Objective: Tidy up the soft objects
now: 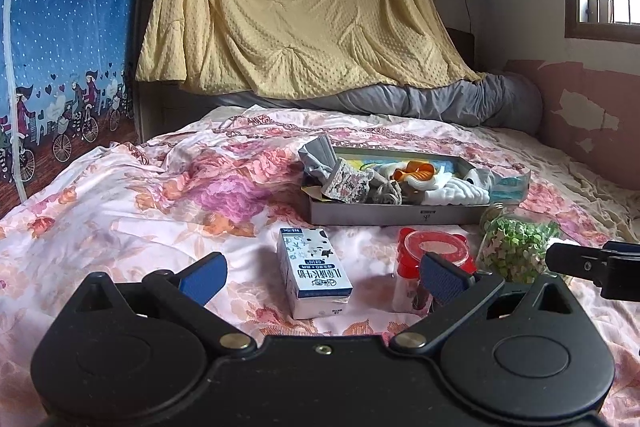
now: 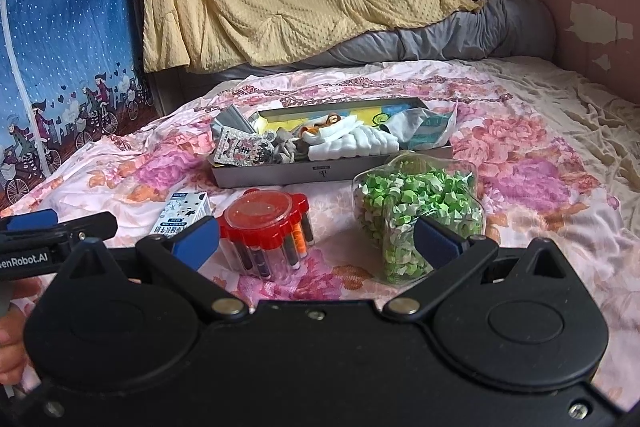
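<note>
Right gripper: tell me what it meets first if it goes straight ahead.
Probably the red-lidded tube holder, lying between the open right gripper fingers, low ahead; the star-filled jar sits just right. Depth is uncertain.

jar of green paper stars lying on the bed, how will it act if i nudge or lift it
The jar of green paper stars lies on its side on the soft bedspread, so it may roll. Its clear wall looks smooth, probably slippery. Packed full, yet probably light.

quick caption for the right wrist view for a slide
Open right gripper over a floral bedspread, facing a red-lidded vial holder, a jar of green paper stars and a tray of soft items.
</note>
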A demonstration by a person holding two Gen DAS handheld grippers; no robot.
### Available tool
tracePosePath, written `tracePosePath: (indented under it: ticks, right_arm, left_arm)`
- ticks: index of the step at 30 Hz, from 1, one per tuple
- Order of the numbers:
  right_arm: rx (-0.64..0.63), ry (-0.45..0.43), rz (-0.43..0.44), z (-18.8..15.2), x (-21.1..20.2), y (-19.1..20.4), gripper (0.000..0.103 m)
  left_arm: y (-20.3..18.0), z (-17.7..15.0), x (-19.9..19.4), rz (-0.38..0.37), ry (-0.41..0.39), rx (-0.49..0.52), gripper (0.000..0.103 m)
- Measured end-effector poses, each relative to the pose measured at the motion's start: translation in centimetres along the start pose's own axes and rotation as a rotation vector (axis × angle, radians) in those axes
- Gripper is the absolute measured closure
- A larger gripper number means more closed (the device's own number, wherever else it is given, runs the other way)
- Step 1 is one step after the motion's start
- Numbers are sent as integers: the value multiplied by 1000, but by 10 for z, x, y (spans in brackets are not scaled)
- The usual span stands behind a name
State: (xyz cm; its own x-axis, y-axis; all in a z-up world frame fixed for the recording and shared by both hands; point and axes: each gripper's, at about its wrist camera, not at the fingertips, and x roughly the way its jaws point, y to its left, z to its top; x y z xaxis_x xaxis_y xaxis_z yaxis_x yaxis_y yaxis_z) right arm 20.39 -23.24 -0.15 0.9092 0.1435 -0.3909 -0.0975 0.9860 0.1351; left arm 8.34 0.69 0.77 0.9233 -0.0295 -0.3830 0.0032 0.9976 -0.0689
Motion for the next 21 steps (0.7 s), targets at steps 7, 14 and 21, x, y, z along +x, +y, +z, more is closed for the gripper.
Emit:
tracePosePath:
  ticks: [7, 14, 21]
  right_arm:
    - [-3, 5, 1, 0, 2, 0, 0]
    - [-2, 5, 2, 0, 1, -1, 0]
    - [-4, 9, 3, -1, 2, -2, 0]
  left_arm:
    - [0, 0, 0, -1, 1, 2, 1]
    - [-1, -1, 0, -1, 1, 2, 1]
    - [-1, 0, 0, 0, 3, 3, 1]
